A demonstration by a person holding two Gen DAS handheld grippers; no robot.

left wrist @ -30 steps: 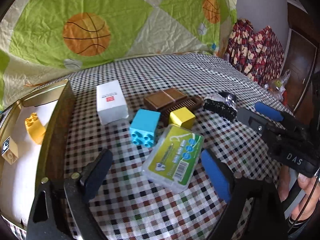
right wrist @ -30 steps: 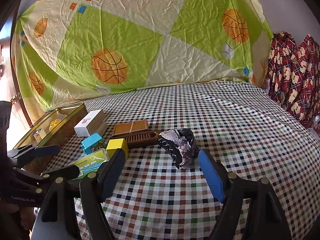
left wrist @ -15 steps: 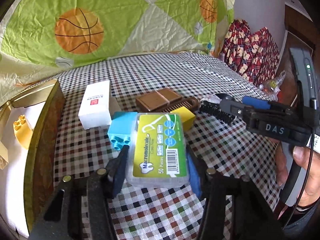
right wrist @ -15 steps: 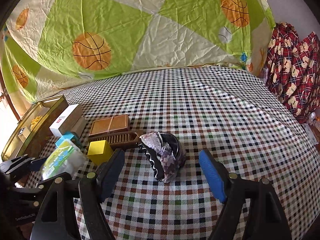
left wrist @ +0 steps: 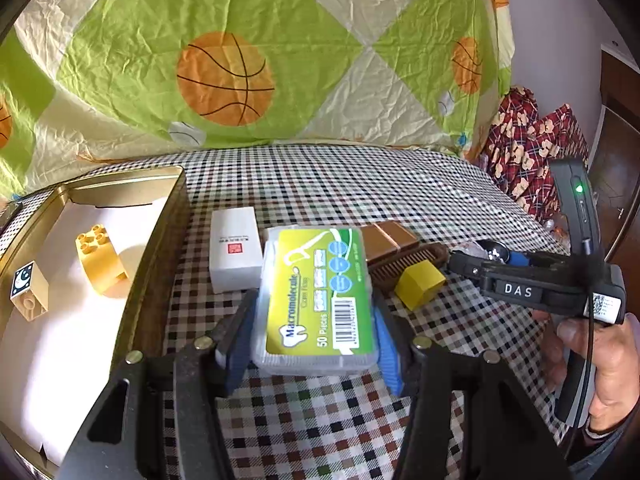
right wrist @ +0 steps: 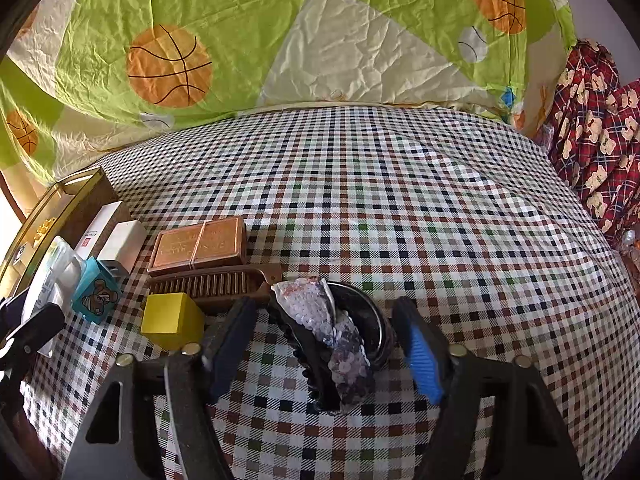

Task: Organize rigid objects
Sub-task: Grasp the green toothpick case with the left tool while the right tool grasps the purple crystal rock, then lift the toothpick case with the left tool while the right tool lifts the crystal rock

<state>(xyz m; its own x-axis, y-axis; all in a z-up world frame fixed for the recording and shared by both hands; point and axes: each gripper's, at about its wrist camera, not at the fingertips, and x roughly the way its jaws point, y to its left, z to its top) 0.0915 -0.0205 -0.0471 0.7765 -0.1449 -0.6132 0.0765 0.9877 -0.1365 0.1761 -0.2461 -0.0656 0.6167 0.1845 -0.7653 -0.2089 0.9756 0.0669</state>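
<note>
While the left gripper (left wrist: 314, 344) clamps the floss box (left wrist: 318, 294), right gripper (right wrist: 324, 344) fingers (angled down) close around the hair clip (right wrist: 332, 336).

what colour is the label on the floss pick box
Yellow-green with white writing and blue circles, on the floss pick box; clearest in the left wrist view.

Home bedroom, checkered bedsheet (right wrist: 400, 200) (basketball quilt (right wrist: 320, 40))

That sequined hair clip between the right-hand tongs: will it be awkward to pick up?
Probably a little. The hair clip has an uneven shape with toothed edges, so the closing right gripper may catch it off-centre and tilt it. Its sequined surface looks slick. It seems small and light, so it could skid on the checked cloth.
</note>
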